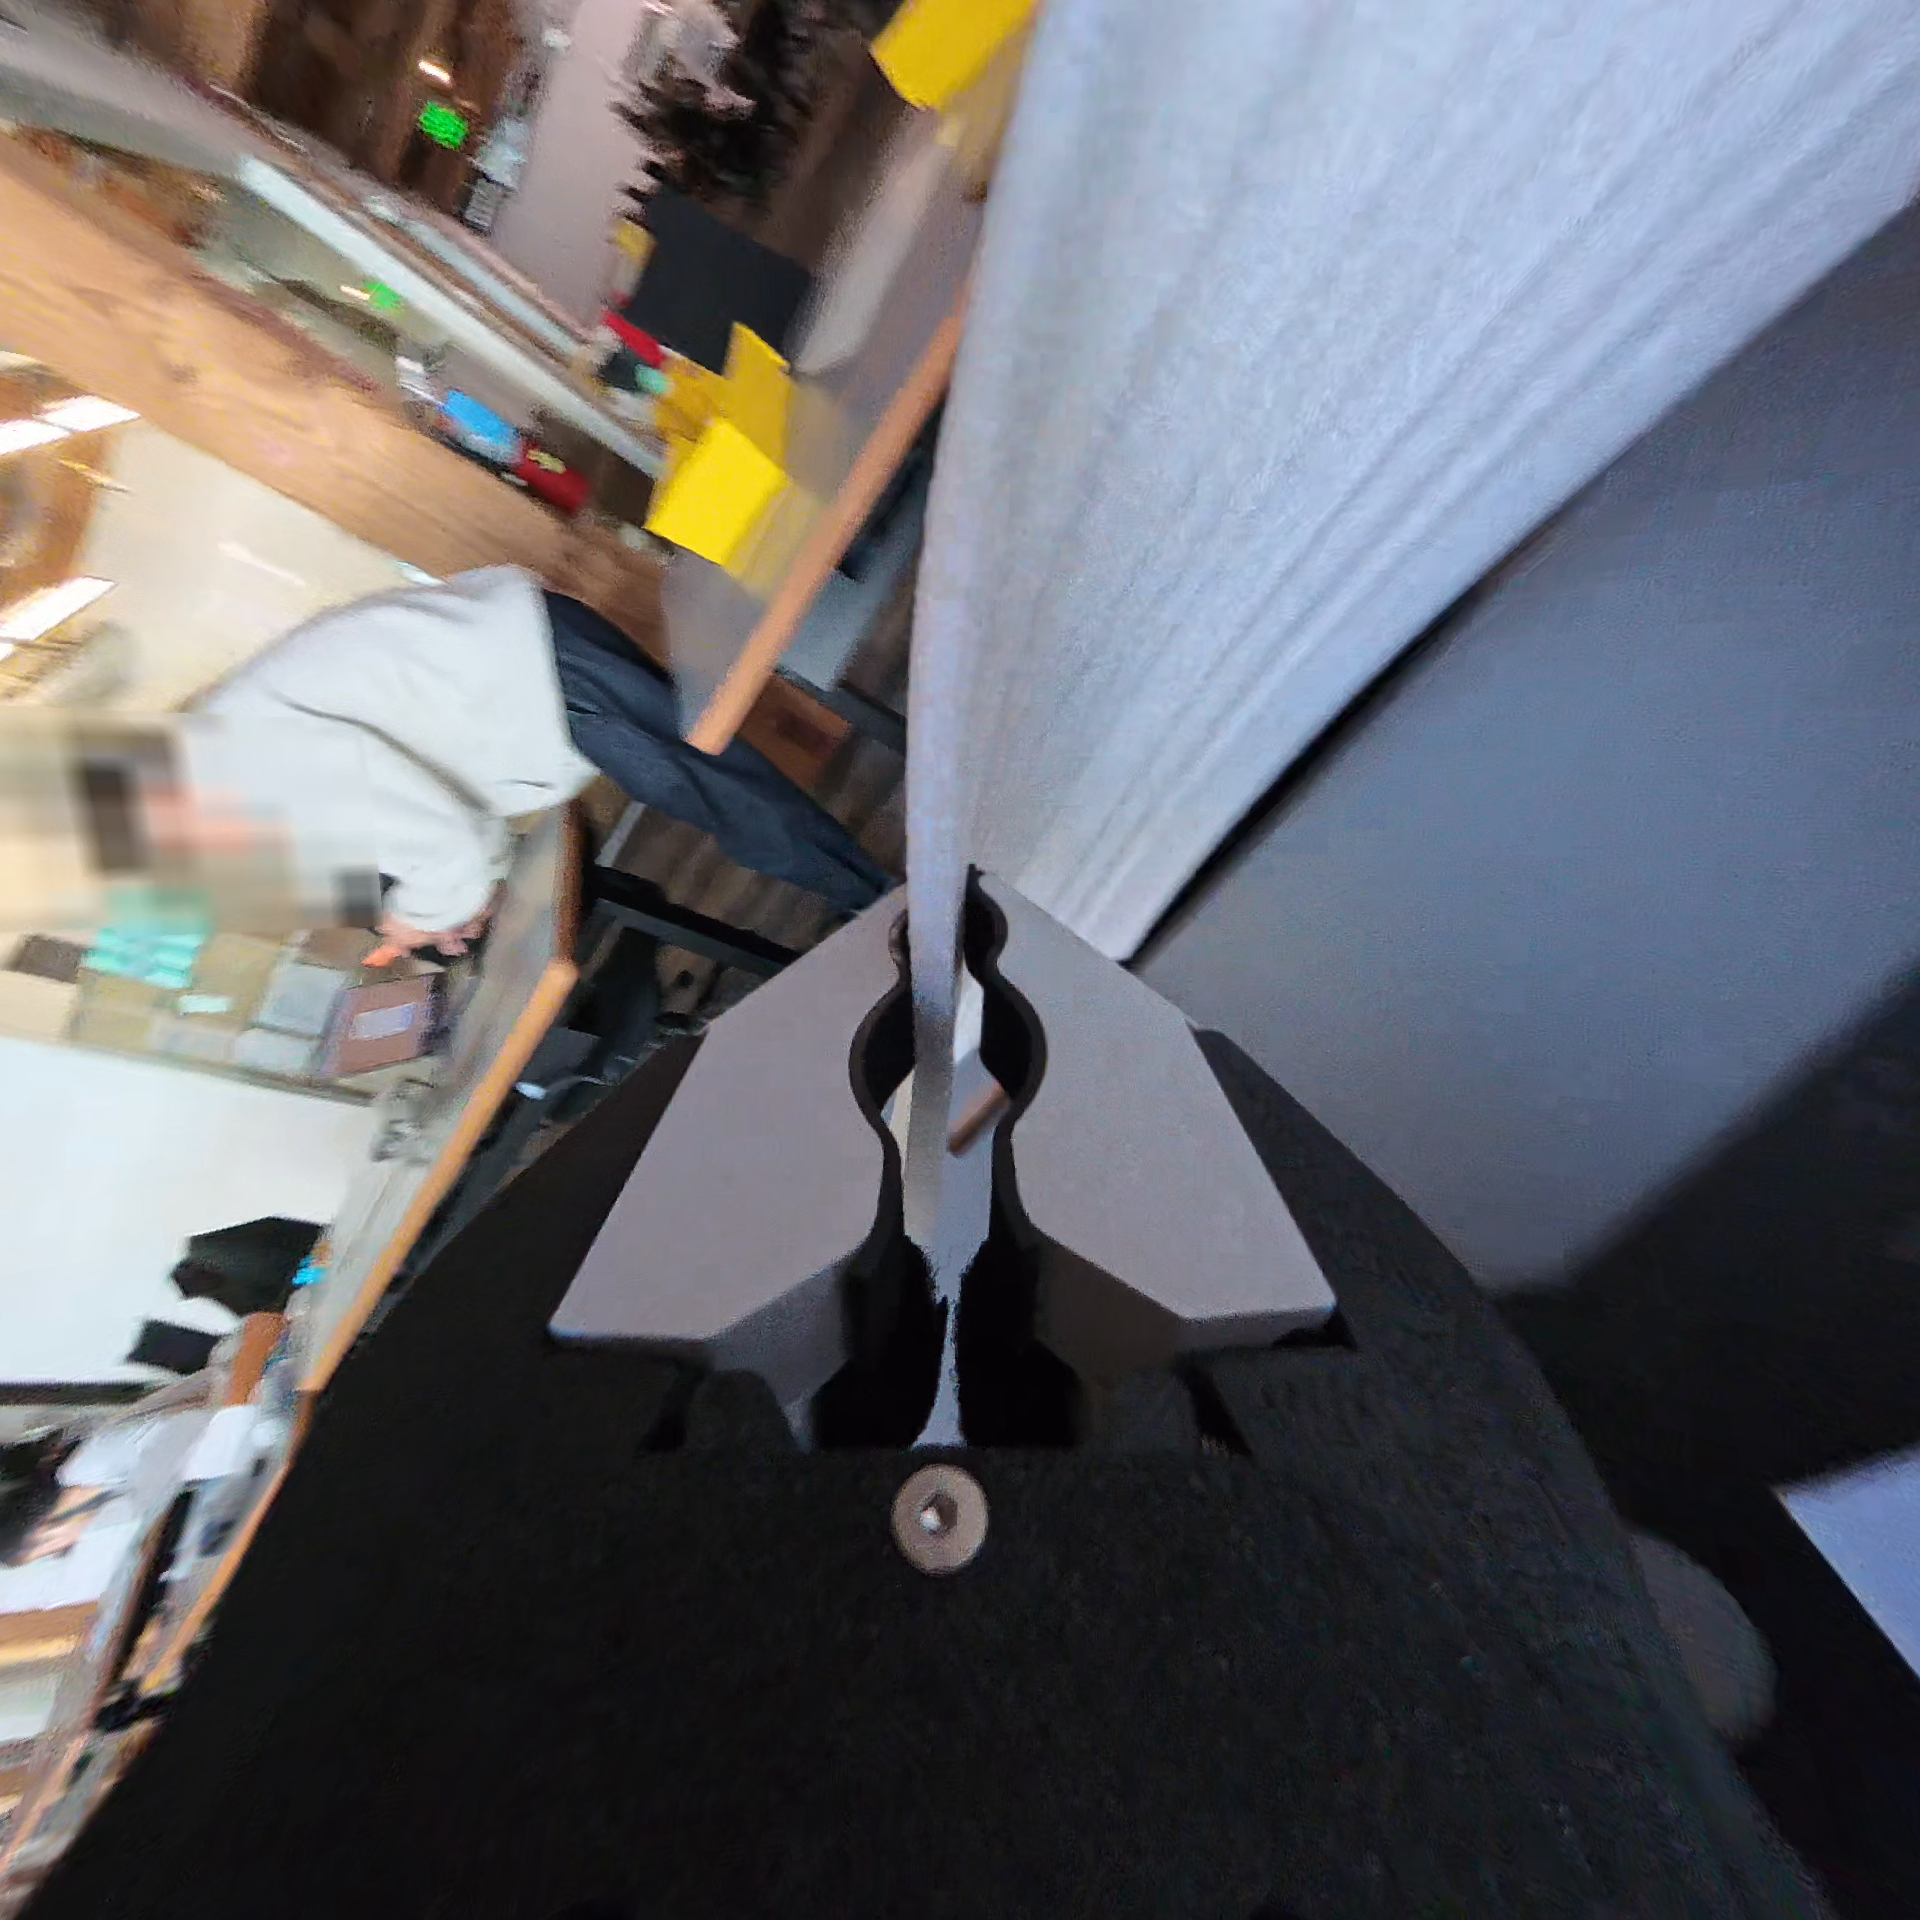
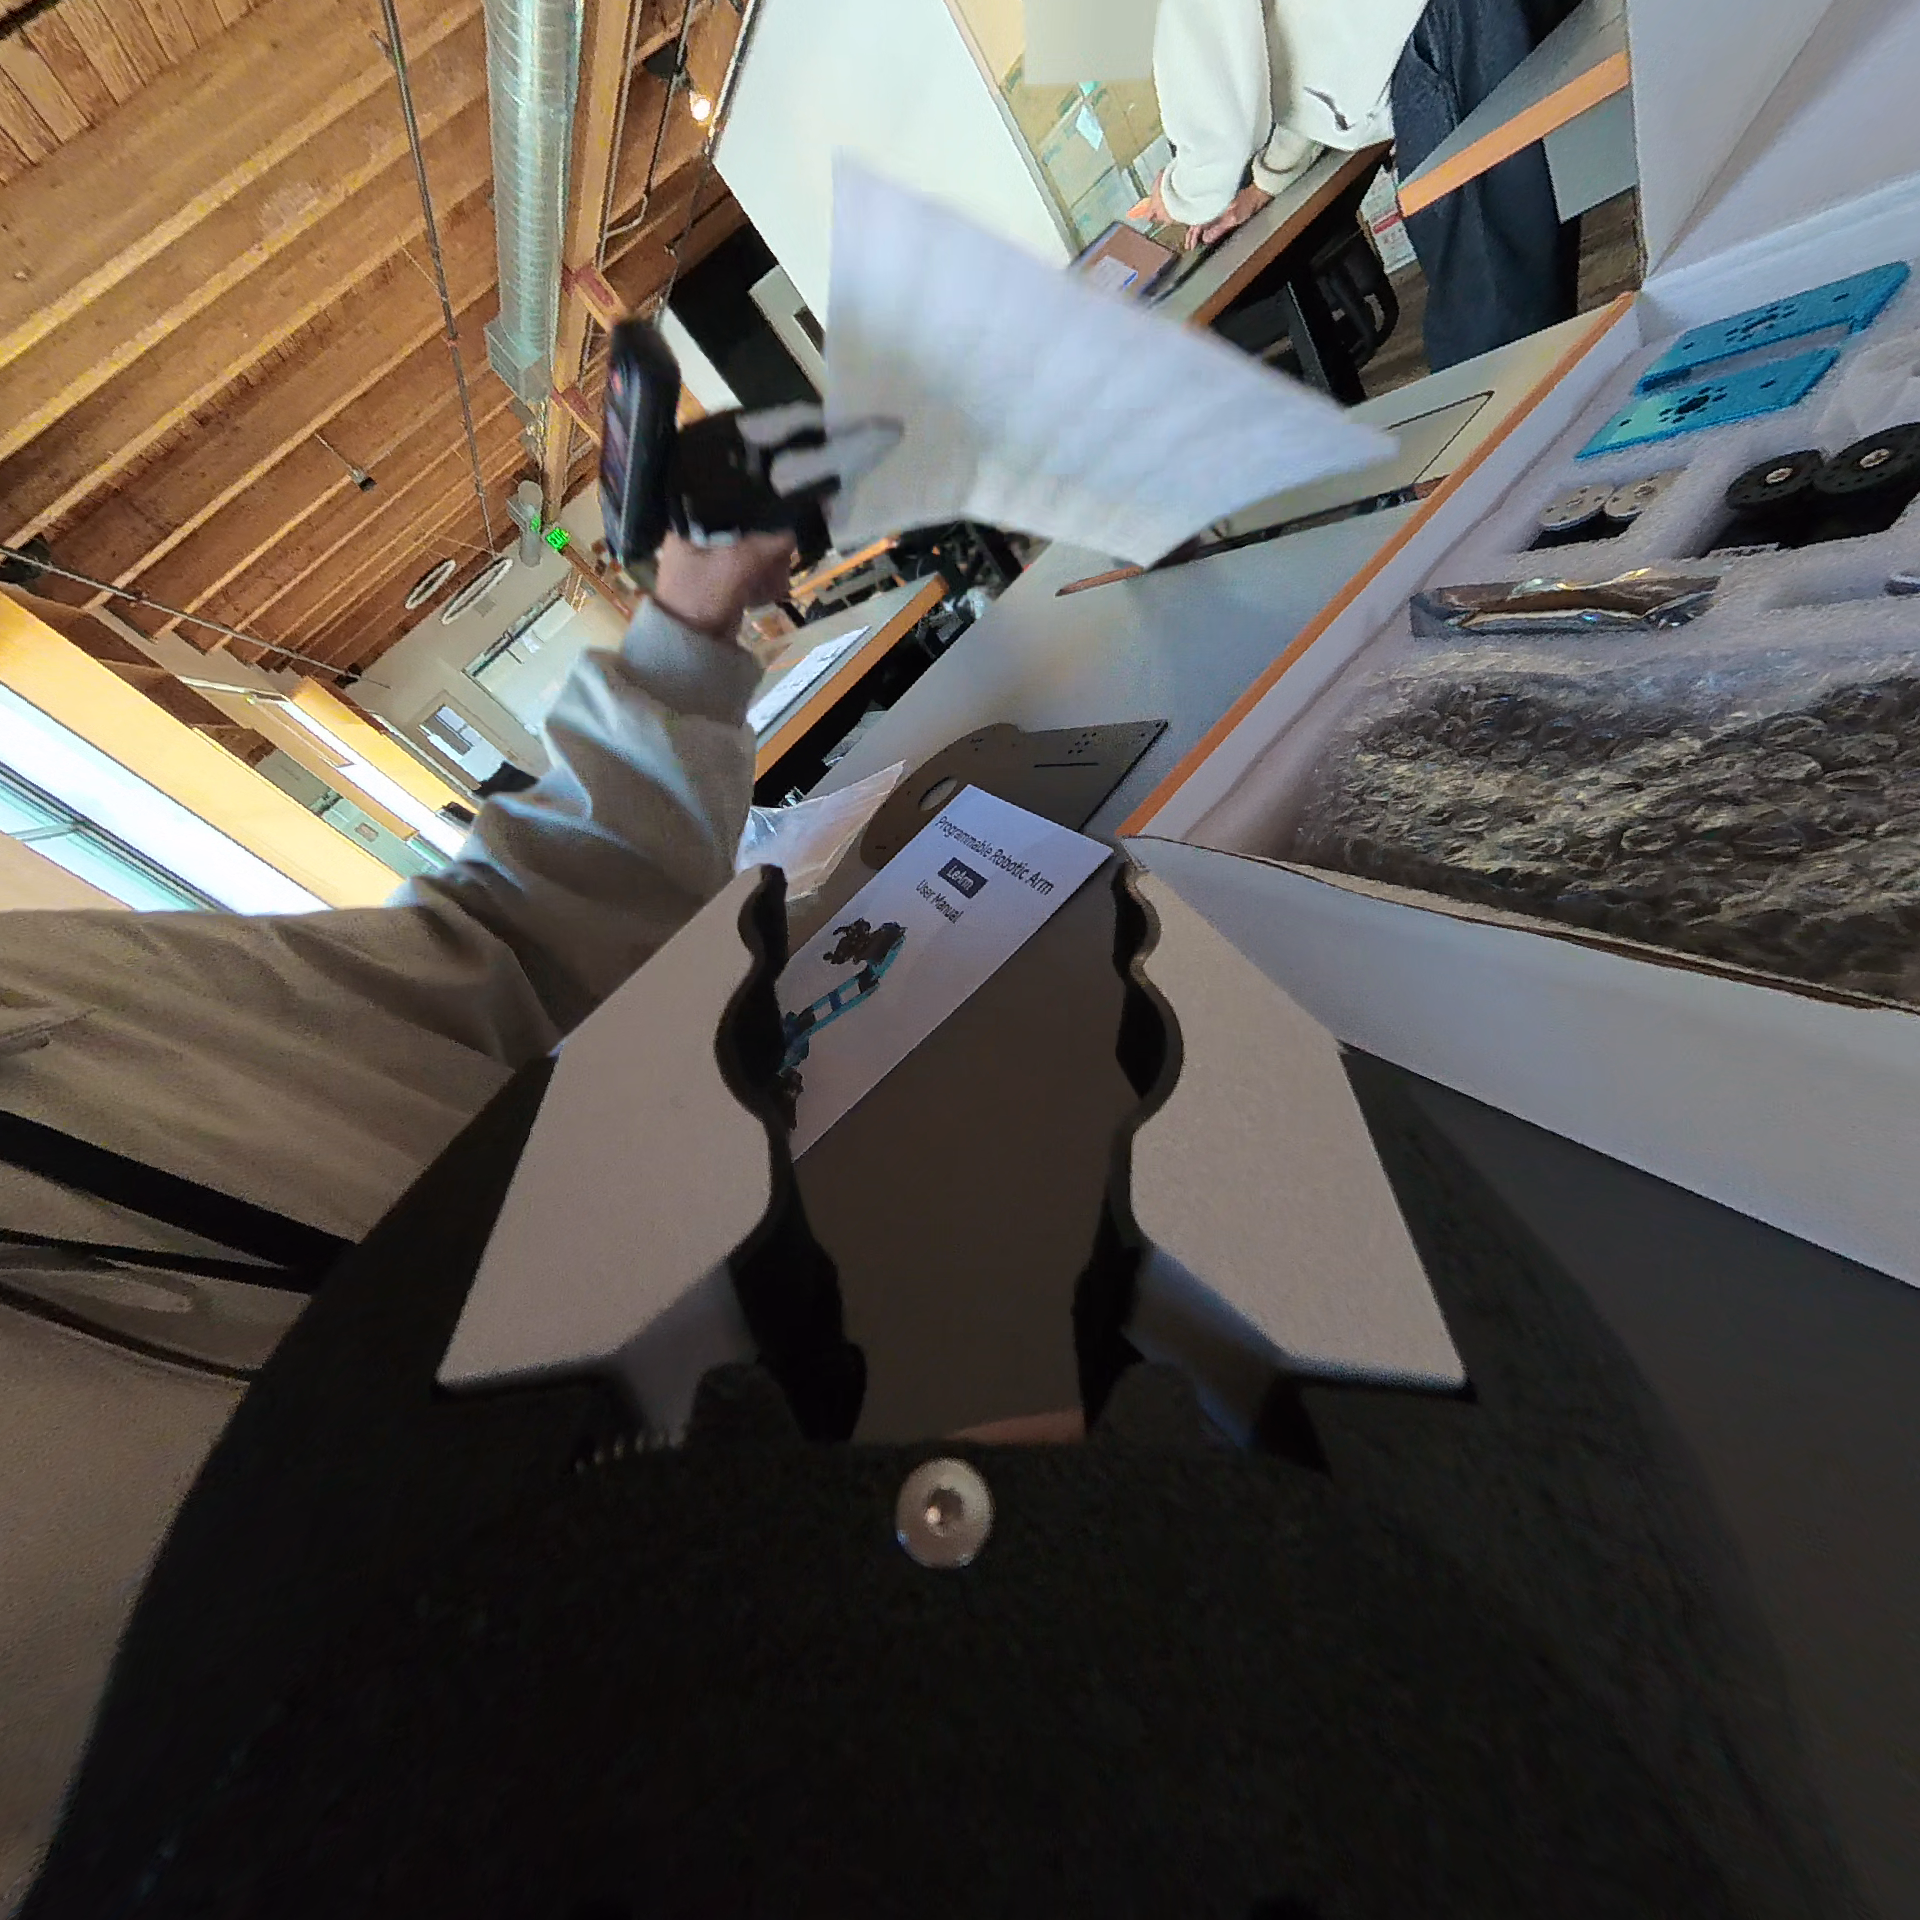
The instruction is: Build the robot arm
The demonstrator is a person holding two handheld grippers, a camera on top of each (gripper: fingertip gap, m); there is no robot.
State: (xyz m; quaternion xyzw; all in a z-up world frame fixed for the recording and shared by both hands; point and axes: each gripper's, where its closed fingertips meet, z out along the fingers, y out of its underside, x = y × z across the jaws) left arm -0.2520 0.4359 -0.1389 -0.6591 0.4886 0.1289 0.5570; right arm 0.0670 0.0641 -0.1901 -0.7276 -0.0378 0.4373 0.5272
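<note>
My left gripper (image 1: pixel 940 909) is shut on the edge of a thin white foam sheet (image 1: pixel 1351 416) and holds it up in the air. The right wrist view shows that gripper (image 2: pixel 868 447) far off, raised in a hand, with the sheet (image 2: pixel 1060 416) hanging out to the right. My right gripper (image 2: pixel 945 878) is open and empty, just above a white booklet (image 2: pixel 966 935) lying on the grey table (image 2: pixel 1122 644). The corner of an open white box (image 2: pixel 1455 1029) is right beside its right finger.
The box holds a bubble-wrapped bundle (image 2: pixel 1621 810), blue metal brackets (image 2: pixel 1756 353), black round parts (image 2: pixel 1829 478) and a foil bag (image 2: pixel 1558 608). A black perforated plate (image 2: pixel 1049 764) and a clear plastic bag (image 2: pixel 821 821) lie behind the booklet. A person in a white hoodie (image 2: pixel 1268 94) leans on the far table. Some 50 cm of space lies between my two pairs of fingers.
</note>
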